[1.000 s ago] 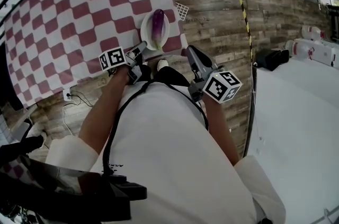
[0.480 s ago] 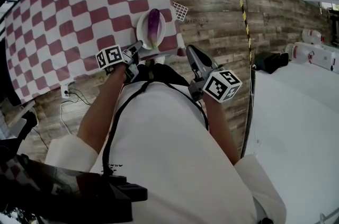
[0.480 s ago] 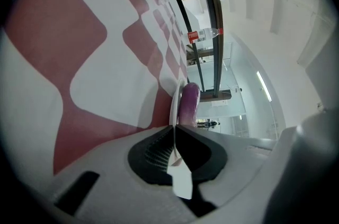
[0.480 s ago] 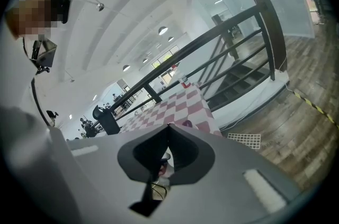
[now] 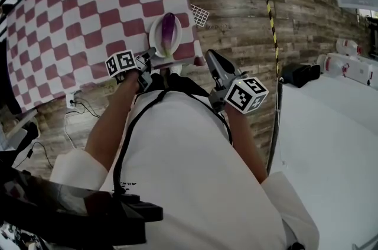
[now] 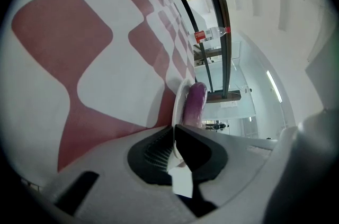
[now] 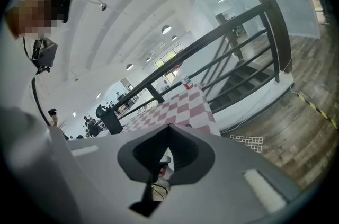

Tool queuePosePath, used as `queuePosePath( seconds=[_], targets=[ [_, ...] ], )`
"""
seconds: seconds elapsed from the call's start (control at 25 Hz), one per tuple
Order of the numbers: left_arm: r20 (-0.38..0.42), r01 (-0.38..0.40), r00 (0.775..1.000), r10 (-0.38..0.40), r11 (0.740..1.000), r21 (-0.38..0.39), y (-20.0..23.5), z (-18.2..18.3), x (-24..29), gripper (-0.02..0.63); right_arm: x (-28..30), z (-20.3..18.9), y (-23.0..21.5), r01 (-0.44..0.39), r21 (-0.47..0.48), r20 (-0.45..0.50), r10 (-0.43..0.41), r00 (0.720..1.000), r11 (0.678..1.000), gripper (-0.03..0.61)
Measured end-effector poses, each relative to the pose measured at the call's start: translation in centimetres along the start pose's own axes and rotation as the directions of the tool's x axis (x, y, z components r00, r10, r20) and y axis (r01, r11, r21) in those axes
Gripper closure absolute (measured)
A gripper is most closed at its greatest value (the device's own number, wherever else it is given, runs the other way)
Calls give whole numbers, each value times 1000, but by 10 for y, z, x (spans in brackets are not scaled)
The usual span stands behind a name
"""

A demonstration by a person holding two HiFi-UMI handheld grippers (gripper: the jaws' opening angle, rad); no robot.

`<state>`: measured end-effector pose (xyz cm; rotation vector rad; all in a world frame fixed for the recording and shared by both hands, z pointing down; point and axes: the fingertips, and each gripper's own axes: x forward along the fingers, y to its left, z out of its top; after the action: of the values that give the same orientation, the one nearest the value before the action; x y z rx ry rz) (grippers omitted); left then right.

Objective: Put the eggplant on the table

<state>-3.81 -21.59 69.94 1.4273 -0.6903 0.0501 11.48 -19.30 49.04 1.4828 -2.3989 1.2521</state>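
Note:
A purple eggplant (image 5: pixel 169 30) (image 6: pixel 194 106) lies on a white plate (image 5: pixel 155 36) (image 6: pixel 176 104) at the near edge of the table (image 5: pixel 88 12), which has a red-and-white checked cloth (image 6: pixel 106 74). My left gripper (image 5: pixel 149 55) (image 6: pixel 174 135) is at the plate's near rim. Its jaws are nearly together, and the thin white rim runs into the gap between them. My right gripper (image 5: pixel 209 57) (image 7: pixel 168 133) is held off the table's right corner, over the floor. It is shut, with nothing between its jaws.
Wooden floor (image 5: pixel 242 18) lies right of the table, with a small white grid (image 5: pixel 199 13) and a yellow-black tape line (image 5: pixel 273 12). A black railing (image 7: pixel 233 32) stands behind the table. A red-labelled bottle (image 6: pixel 209 35) stands at the far end. A socket and cables (image 5: pixel 75 106) lie below the table's edge.
The left gripper has tilted slightly at the plate's rim. Plate and eggplant stay at the table's near edge. The right gripper has kept still.

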Motion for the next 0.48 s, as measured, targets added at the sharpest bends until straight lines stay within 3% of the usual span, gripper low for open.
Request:
queuePosePath(
  seconds=[0.48],
  targets=[
    [-9, -67, 998, 67, 998, 2, 6, -1, 1, 586, -5, 8, -8, -17, 0, 14, 17, 1000, 1000, 571]
  ],
)
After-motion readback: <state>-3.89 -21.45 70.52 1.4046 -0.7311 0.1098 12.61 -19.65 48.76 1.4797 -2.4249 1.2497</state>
